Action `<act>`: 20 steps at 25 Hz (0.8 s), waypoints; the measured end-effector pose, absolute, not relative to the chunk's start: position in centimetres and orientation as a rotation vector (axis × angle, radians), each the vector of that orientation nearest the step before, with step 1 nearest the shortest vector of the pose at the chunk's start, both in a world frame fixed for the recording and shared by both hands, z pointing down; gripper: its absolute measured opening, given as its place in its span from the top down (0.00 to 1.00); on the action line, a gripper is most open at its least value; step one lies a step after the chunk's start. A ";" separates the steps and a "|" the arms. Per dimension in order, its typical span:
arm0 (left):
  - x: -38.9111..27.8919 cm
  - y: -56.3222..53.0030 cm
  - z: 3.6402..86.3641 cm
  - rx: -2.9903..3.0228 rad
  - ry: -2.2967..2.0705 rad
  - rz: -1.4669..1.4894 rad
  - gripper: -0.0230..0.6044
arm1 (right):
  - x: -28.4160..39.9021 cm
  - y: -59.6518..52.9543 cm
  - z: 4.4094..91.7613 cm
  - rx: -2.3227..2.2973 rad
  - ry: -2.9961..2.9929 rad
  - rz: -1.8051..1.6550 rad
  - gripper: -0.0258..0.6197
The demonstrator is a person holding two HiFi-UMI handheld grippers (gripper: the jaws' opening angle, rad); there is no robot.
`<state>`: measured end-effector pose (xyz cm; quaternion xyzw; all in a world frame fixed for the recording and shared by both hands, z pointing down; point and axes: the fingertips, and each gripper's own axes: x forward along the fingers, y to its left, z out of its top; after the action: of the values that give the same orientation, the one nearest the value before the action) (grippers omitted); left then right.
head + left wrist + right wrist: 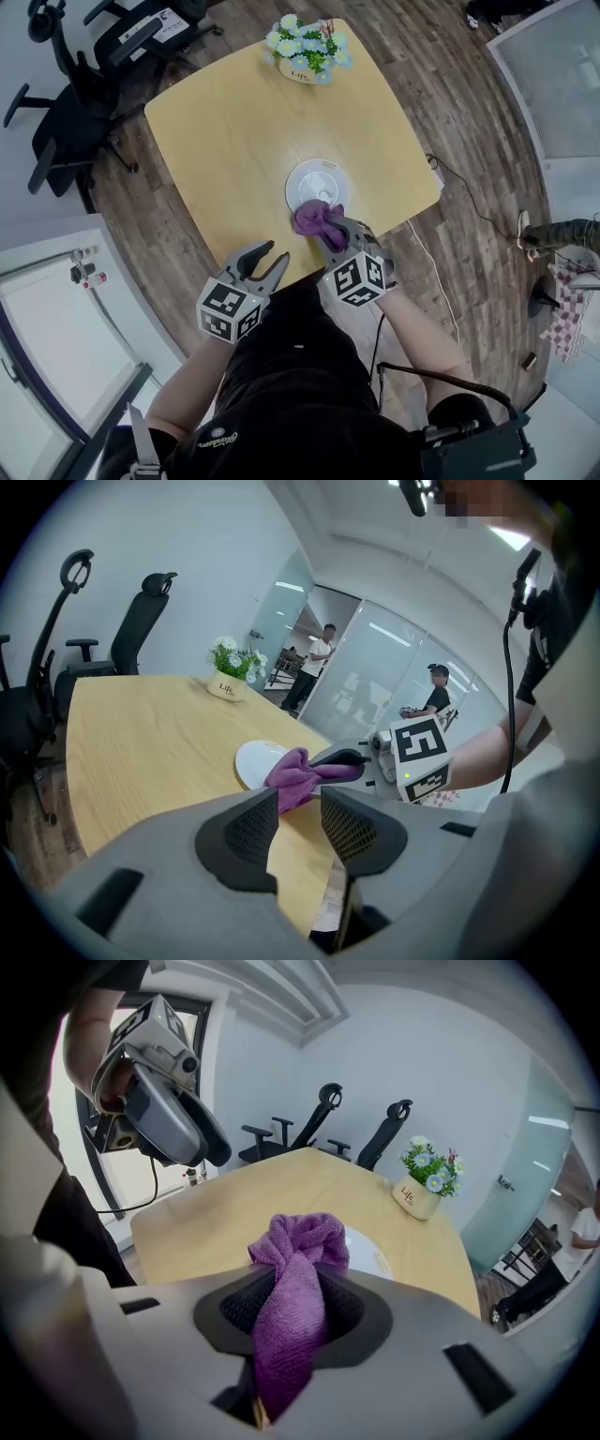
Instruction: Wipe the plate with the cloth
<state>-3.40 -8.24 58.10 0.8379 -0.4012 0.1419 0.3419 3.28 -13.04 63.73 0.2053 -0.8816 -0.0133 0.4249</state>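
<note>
The right tongs (345,232) clamp the cloth (316,221) over the near rim of the plate (319,178). The left tongs (266,260) hang open and empty. With nothing steadying it, the plate may skid across the surface (225,131) when wiped.

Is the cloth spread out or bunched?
Bunched: the cloth is wadded up, pinched in the right gripper, at the near rim of the plate.

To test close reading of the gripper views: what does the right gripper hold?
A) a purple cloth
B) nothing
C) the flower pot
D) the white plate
A: the right gripper has its jaws shut on the purple cloth, bunched at the near edge of the white plate.
</note>
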 end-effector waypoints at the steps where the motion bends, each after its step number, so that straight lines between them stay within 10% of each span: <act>1: -3.4 -8.3 58.0 2.180 -1.044 0.369 0.74 | 3.6 -13.6 63.5 0.534 -2.204 -0.037 0.81; 20: -3.9 -7.8 58.5 2.166 -1.049 0.373 0.74 | 7.0 -21.3 63.8 0.724 -2.092 -0.067 0.81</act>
<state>-3.90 -7.75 58.51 0.8346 -0.4041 0.1438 0.3457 7.03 -21.34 63.81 0.2925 -0.8449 -0.0269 0.4470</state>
